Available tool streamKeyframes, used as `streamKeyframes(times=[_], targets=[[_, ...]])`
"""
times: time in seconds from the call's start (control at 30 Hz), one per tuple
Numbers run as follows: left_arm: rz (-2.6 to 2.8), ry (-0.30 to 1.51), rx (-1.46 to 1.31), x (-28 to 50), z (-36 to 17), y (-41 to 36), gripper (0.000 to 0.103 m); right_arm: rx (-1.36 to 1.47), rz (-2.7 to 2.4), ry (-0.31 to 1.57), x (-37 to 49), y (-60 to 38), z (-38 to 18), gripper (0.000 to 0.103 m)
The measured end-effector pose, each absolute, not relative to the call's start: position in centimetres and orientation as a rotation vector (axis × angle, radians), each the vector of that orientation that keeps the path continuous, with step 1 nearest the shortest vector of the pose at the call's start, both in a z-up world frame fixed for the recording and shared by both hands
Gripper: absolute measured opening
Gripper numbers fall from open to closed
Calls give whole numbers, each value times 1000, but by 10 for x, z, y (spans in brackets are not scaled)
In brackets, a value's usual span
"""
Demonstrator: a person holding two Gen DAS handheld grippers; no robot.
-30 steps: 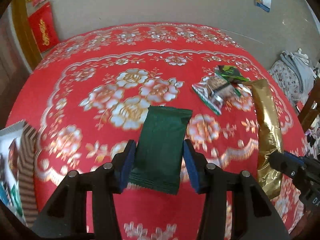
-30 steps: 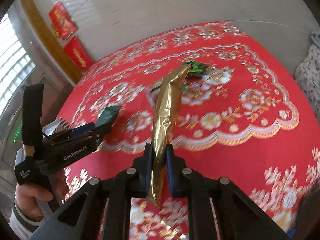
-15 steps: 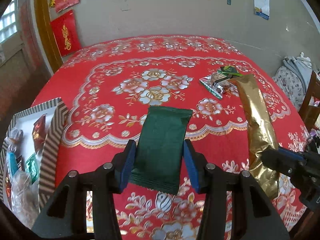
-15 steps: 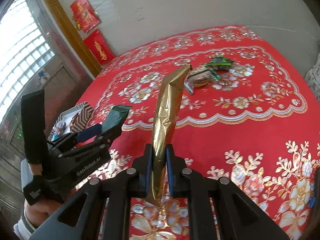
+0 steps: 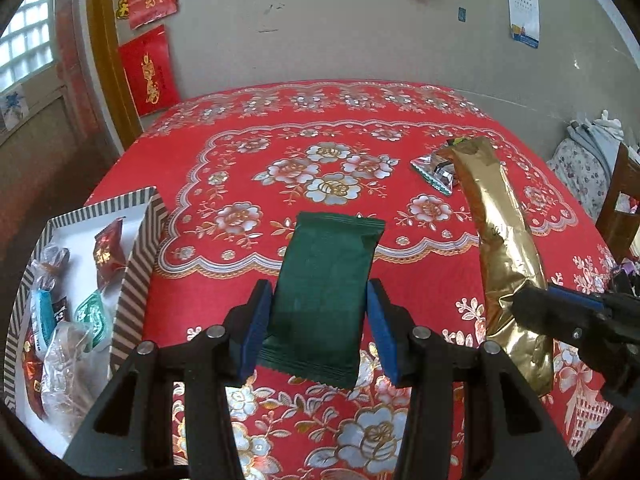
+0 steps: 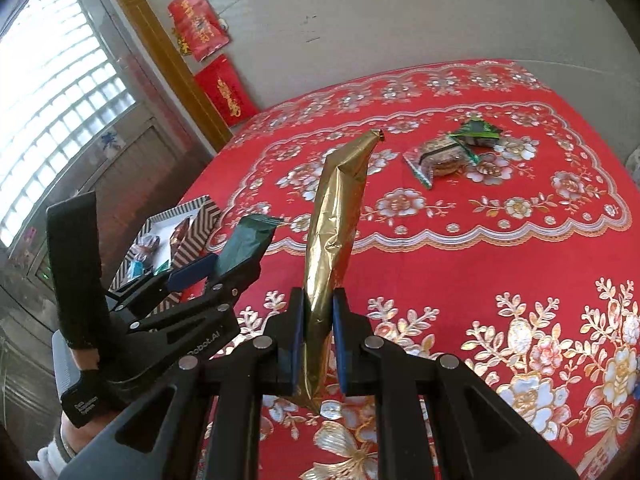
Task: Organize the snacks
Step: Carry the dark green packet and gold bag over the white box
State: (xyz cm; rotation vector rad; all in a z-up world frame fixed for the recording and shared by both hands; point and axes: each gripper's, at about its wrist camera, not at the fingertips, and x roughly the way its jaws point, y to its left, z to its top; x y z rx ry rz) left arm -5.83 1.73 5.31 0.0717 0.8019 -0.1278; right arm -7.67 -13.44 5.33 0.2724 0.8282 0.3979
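Currently, left to right. Striped box (image 5: pixel 136 264): off the table's left edge, already holding several snacks. Left gripper (image 5: pixel 316 328): pinching a dark green packet (image 5: pixel 326 292) by its sides, aloft over the table's near-left part. Right gripper (image 6: pixel 316 340): pressed together on a long gold packet (image 6: pixel 336 216), upright. Clear-wrapped biscuits (image 6: pixel 440 158) and a small green packet (image 6: pixel 478 130): lying toward the far right edge of the table (image 5: pixel 224 168). Step judged: carrying two snacks boxward. Next: bring each over the box, then release.
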Motion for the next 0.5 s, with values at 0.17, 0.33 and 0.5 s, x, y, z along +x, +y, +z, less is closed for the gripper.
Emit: streamKeyframes(times=[0.17,0.33,0.5], targets=[[-121,794,70,-63,55,25,50,258,420,825,-77,-125,57,12],[-105,783,65,-68,58,35,50,246,438,817,-78,-118,61,12],[-89,773,57,-71,62,45,50,226,465,815,-78,-104,64,12]])
